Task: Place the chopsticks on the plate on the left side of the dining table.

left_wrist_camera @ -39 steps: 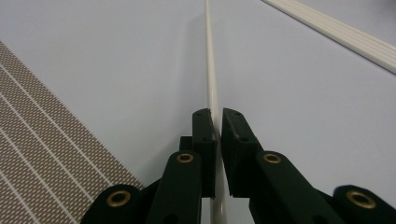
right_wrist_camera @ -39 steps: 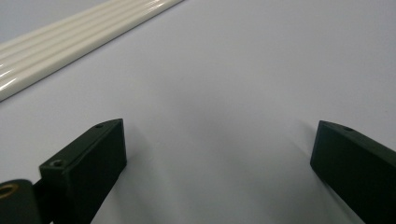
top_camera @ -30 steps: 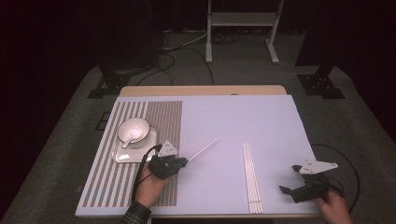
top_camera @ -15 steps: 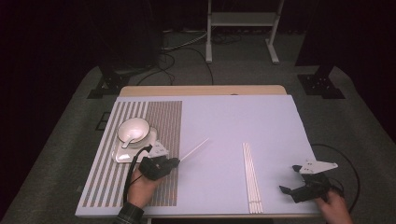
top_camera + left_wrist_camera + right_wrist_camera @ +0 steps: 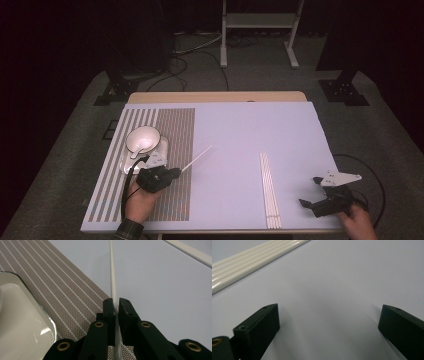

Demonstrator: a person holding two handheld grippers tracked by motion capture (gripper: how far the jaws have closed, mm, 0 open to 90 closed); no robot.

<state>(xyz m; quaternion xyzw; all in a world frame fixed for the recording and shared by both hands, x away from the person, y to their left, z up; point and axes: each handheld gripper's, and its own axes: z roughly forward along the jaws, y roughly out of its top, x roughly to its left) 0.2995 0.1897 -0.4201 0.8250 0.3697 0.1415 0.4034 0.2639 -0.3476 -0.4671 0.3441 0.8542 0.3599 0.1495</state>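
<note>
Where the left claw (image 5: 115, 305) clamps one white stick (image 5: 112, 277), stick juts ahead over the bench (image 5: 240, 130) | right claw (image 5: 329, 322) jaws wide apart, empty | one bundle of sticks (image 5: 268, 190) between claws | one bowl (image 5: 143, 139) on one tray (image 5: 127, 162), just beside left claw

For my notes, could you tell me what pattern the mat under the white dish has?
The brown woven mat has thin white stripes, clearest in the left gripper view.
</note>
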